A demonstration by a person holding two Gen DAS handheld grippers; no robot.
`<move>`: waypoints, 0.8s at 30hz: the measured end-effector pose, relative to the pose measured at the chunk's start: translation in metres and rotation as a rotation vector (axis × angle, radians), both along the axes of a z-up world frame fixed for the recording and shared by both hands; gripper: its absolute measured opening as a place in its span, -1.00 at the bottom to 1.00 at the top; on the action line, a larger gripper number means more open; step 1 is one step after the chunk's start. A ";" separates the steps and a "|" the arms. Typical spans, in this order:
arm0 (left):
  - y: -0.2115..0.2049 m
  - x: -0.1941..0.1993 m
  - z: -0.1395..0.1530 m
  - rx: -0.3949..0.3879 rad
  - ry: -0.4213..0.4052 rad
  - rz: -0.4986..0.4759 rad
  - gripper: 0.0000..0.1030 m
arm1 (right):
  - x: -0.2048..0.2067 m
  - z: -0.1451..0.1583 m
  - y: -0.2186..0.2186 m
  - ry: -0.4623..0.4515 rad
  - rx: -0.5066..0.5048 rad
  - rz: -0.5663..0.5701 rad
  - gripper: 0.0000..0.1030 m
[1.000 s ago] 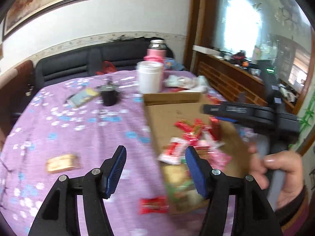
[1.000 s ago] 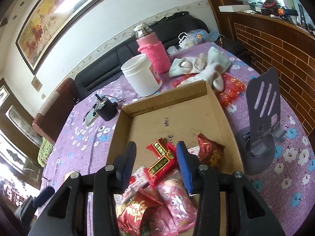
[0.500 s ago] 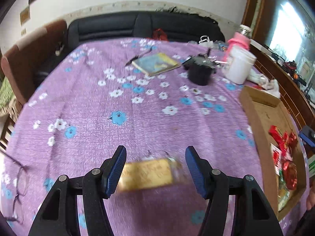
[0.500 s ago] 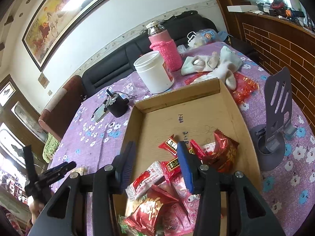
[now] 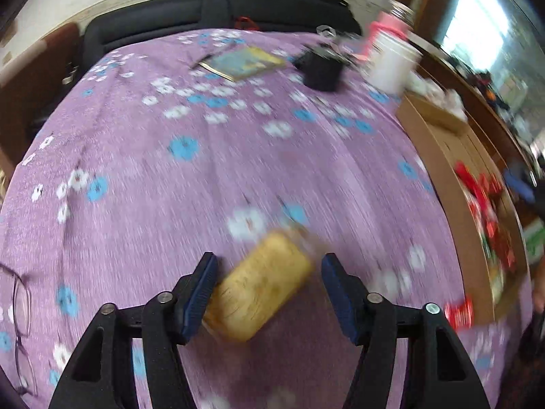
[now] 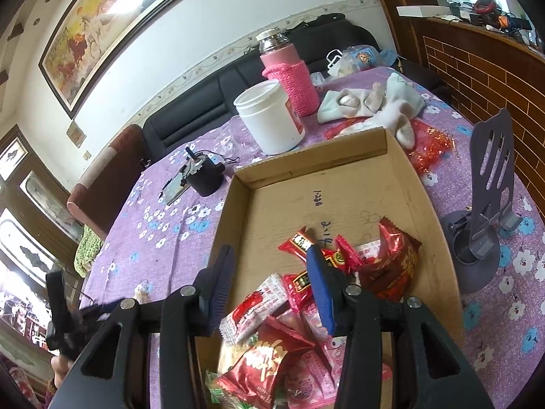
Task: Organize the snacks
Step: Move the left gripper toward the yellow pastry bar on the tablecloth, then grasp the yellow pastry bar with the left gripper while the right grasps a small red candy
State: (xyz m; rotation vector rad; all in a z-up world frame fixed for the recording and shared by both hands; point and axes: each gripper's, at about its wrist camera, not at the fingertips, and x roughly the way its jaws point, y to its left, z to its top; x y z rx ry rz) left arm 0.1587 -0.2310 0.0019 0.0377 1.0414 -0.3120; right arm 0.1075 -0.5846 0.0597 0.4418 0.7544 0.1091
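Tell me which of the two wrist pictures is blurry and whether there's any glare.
Left wrist view: motion-smeared tablecloth and yellow snack packet, window blown out. Right wrist view: sharp snacks in the cardboard tray, glare on the framed painting.

A white tub, pink-sleeved flask, and grey phone stand are parked on the purple floral tablecloth.

Black tongs, blue pads, silver screws

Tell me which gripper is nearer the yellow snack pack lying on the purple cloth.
Left. The left gripper has its jaws opening around the yellow snack pack; the right gripper hangs over the cardboard tray, well away.
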 end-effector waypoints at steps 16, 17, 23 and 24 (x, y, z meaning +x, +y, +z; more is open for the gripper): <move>-0.007 -0.037 -0.005 0.128 -0.168 0.207 -0.30 | -0.051 0.009 0.141 -0.092 -0.350 0.765 -0.03; -0.005 -0.037 -0.005 0.126 -0.170 0.210 -0.31 | -0.058 0.007 0.151 -0.094 -0.396 0.799 -0.03; 0.014 -0.033 -0.005 0.088 -0.175 0.241 -0.31 | -0.079 -0.008 0.185 -0.031 -0.631 0.984 -0.10; 0.015 -0.033 -0.005 0.083 -0.174 0.240 -0.31 | -0.076 -0.008 0.190 -0.001 -0.676 0.999 -0.10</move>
